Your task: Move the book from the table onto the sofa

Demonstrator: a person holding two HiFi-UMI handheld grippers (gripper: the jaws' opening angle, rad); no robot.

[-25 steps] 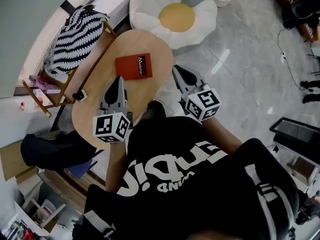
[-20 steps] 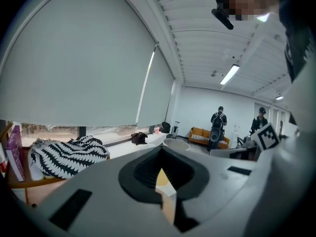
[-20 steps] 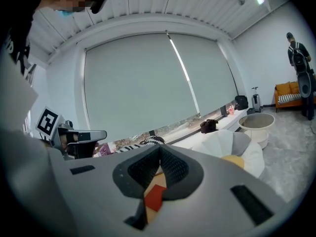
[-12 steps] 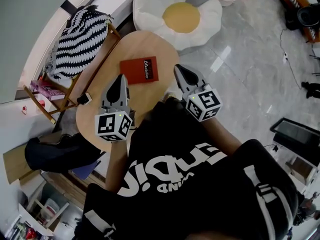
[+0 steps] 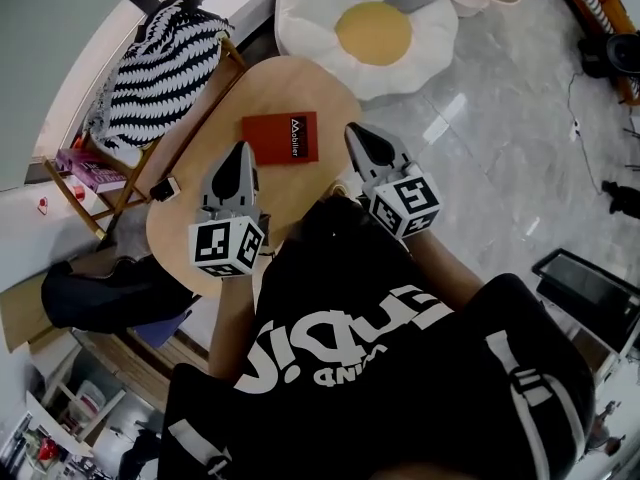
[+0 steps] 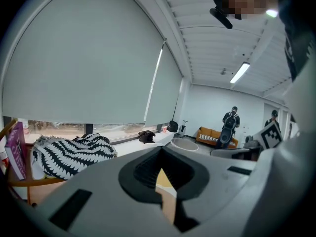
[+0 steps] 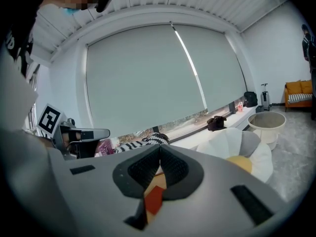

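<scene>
A red book (image 5: 280,136) lies flat on the oval wooden table (image 5: 215,128), towards its far end. My left gripper (image 5: 239,154) hovers over the table just short of the book's near left corner, jaws shut and empty. My right gripper (image 5: 357,136) hangs at the table's right edge, to the right of the book, also shut and empty. A sliver of the red book (image 7: 154,200) shows through the shut jaws in the right gripper view. The flower-shaped white cushion seat with a yellow centre (image 5: 372,30) lies on the floor beyond the table.
A wooden chair with a black-and-white striped throw (image 5: 160,68) stands left of the table, with pink books (image 5: 88,168) on its lower shelf. A small dark object (image 5: 164,188) sits at the table's left edge. A dark bag (image 5: 100,293) lies near left. A person (image 6: 230,126) stands far off by an orange sofa.
Both grippers have edged forward, closer to the book. Their jaws stay shut. The book has not moved on the table.
</scene>
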